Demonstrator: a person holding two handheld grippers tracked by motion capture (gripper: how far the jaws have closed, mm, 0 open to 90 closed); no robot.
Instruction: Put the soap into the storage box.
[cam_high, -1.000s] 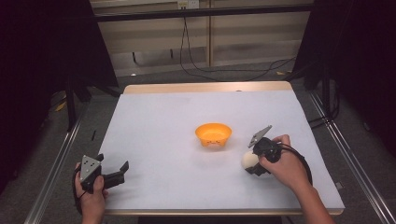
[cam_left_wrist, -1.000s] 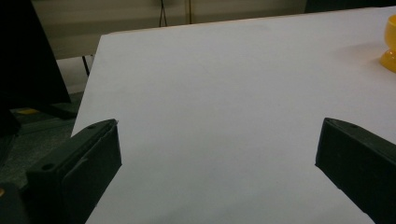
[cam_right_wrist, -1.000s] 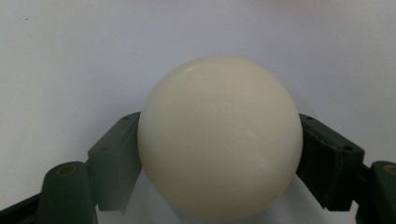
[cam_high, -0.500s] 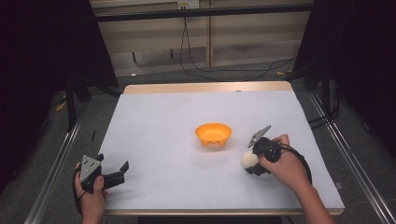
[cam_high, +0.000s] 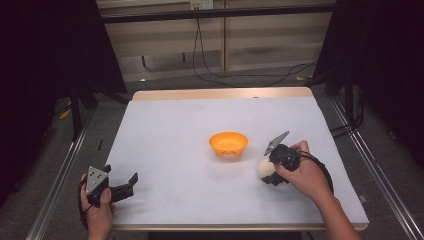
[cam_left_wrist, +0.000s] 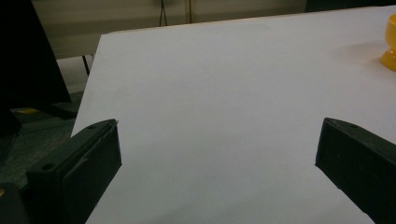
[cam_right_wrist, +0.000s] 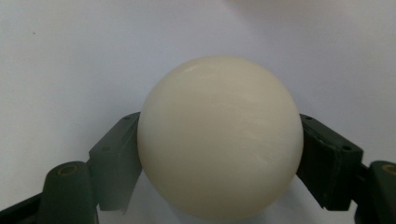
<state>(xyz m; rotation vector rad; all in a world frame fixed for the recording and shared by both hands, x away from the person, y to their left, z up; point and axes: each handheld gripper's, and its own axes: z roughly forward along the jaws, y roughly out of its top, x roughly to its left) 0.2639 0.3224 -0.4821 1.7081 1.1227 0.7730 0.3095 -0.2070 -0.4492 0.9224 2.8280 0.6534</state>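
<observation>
a: the right hand-held gripper (cam_high: 270, 172) has its jaws pressed on either side of the cream ball (cam_high: 266, 169) — the right gripper view shows a pad against each flank of the ball (cam_right_wrist: 219, 137). the ball sits just to the right of the orange bowl (cam_high: 228, 143) and a little nearer the person, close over the worktop (cam_high: 170, 130); whether it touches cannot be told.

b: and the step looks like carrying it to the bowl?

a: that seems the work in hand. the person would do well to keep the squeeze even, since a smooth round ball can squirt out of flat pads, lift it clear of the bowl's rim, bring it over the bowl's middle and let go low so it does not bounce out.

b: the other one?

a: the left hand-held gripper (cam_high: 124, 186) rests far to the left of the bowl, near the worktop's front edge, jaws spread wide with nothing between them.

b: any change from a second ago?

a: hardly — both hands, the ball and the bowl lie where they were.
</observation>
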